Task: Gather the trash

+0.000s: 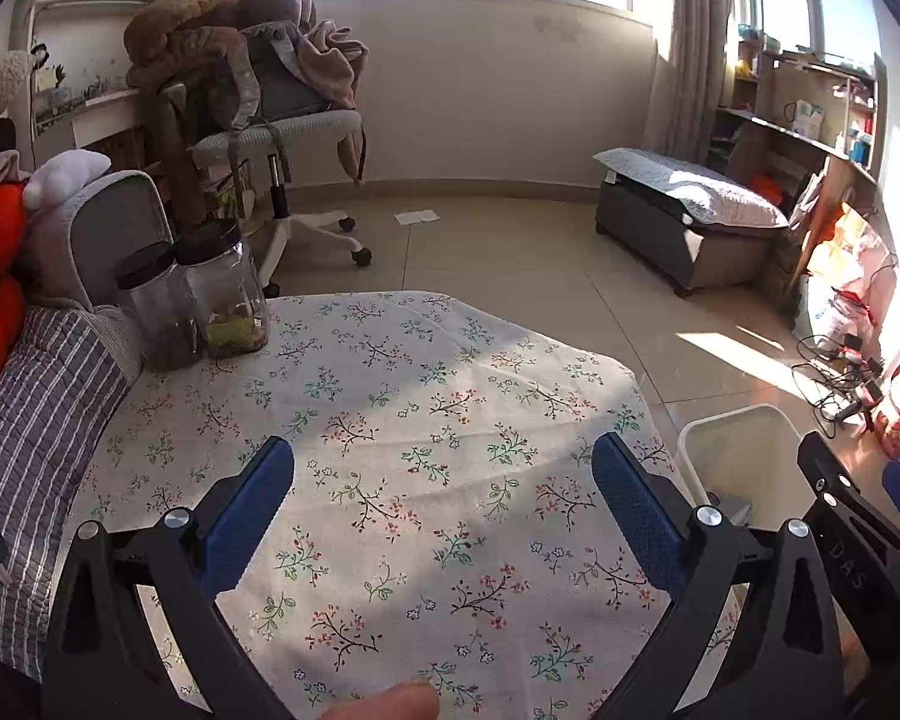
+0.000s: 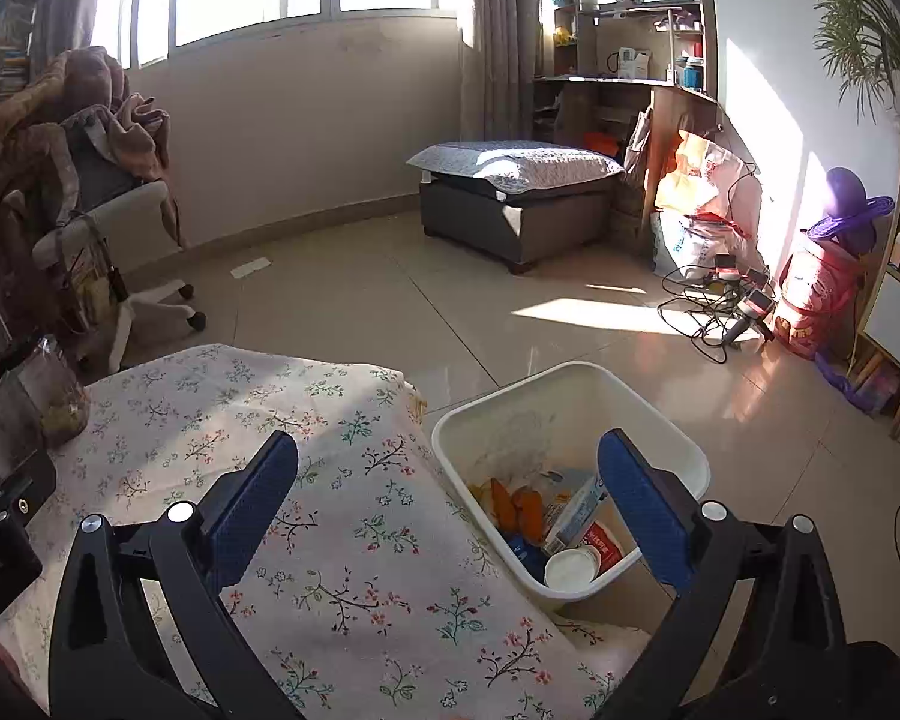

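Both tongs stood wide open, holding nothing: left gripper (image 1: 444,480) over the floral tablecloth (image 1: 390,396), right gripper (image 2: 450,474) straddling the cloth's edge and the white bin (image 2: 678,450). Collected trash (image 2: 570,522) lay inside the bin, nearer the right gripper. No loose trash showed on the cloth. Bin's near wall was cut off behind the right finger; two jars (image 1: 198,294) stood at the cloth's far left corner.
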Motion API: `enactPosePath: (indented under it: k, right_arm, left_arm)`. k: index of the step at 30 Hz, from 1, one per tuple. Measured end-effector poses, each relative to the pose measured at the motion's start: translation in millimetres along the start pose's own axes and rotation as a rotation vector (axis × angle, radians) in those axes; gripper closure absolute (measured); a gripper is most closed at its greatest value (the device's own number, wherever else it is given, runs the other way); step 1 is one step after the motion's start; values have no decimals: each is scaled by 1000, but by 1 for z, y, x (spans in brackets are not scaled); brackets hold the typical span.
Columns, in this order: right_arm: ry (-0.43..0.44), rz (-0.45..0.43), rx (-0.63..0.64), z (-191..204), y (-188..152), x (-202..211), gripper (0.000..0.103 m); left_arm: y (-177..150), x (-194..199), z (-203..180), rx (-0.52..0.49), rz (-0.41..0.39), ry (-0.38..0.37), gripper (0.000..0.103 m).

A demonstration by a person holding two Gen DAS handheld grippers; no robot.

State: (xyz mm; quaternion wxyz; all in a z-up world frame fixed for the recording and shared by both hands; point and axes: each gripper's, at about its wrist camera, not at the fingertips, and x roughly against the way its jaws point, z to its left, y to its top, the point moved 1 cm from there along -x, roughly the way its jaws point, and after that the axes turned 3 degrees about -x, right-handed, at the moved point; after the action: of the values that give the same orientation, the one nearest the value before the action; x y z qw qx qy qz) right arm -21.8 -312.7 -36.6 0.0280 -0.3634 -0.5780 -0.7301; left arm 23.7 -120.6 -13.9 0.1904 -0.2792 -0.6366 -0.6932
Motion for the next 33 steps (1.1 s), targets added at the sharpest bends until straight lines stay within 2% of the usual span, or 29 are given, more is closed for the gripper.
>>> enactPosePath:
  k: [5,10,33]
  right_arm:
    - [27,17,105,29,-15,-1,7]
    - [50,15,125,45,-22,0,7]
    - [87,40,128,52,-28,-6,7]
  left_arm:
    - [-20,-7,32,54,44,17,6]
    - [-25,-13,48,96,58,15,6]
    - [-29,-27,52,87,85,13,6]
